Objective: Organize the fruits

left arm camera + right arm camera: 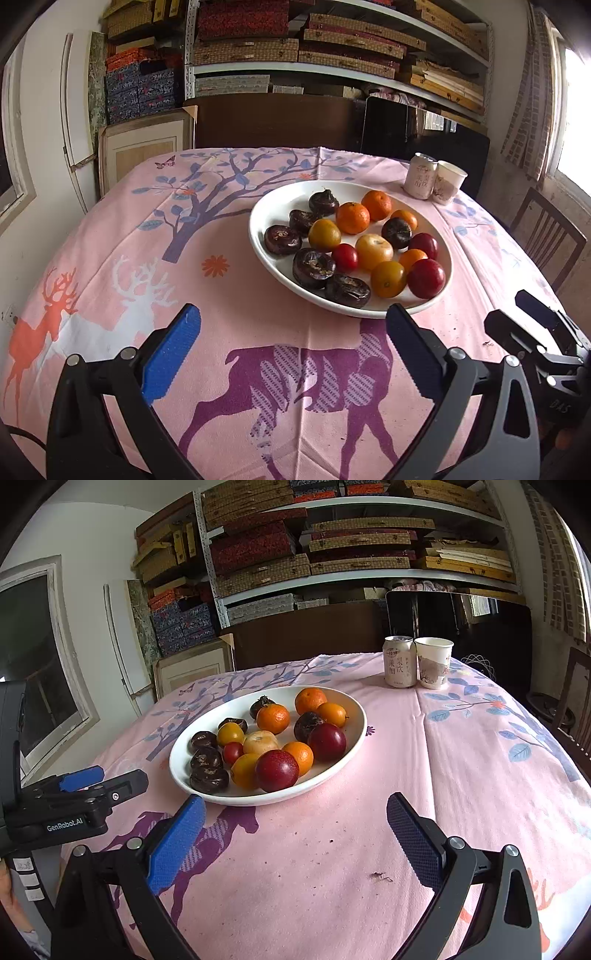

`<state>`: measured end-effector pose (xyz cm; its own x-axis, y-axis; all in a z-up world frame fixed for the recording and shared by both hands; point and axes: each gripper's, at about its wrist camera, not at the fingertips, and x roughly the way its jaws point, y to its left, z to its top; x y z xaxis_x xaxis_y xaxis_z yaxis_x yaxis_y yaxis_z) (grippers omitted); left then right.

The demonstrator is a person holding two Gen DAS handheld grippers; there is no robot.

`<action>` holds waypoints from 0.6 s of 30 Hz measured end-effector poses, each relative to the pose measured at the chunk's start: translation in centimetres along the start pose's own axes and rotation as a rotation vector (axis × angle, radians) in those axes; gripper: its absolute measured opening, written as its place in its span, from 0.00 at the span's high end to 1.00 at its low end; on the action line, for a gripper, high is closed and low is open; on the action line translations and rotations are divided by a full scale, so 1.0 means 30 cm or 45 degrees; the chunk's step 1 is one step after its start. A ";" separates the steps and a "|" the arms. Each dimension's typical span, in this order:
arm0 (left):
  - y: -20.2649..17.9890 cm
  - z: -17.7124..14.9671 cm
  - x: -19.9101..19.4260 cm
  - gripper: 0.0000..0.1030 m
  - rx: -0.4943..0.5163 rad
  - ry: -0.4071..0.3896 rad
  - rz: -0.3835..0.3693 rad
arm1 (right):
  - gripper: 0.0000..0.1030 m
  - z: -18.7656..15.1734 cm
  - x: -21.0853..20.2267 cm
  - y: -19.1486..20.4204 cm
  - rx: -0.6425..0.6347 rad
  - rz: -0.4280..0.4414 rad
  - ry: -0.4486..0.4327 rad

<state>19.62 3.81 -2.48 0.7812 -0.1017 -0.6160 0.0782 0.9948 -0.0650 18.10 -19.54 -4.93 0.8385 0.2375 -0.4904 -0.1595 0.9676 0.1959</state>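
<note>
Two tools: left tool (293, 325) and right tool (295, 812), both spread wide, holding nothing, hovering just short of the plate.
Plate (347, 738): white, on the pink-clothed desk (461, 775).
Fruits (269, 738): heaped in the plate.
Can (399, 661), paper cup (433, 662): touching, beyond the plate.

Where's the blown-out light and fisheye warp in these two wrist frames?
Left wrist view: the window at the right edge is blown out to white; shelves bow with fisheye curvature. Right wrist view: exposure is more even, soft glare on the near red plum, white plate sharp, shelf lines curved, corners vignetted black.
</note>
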 end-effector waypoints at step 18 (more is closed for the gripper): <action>-0.021 -0.010 -0.027 0.05 0.051 -0.006 0.099 | 0.04 -0.016 -0.010 0.035 -0.047 0.017 0.021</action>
<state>18.77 3.26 -2.18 0.7887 -0.0243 -0.6143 0.0419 0.9990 0.0143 17.43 -18.55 -5.00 0.8277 0.2516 -0.5017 -0.1900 0.9667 0.1714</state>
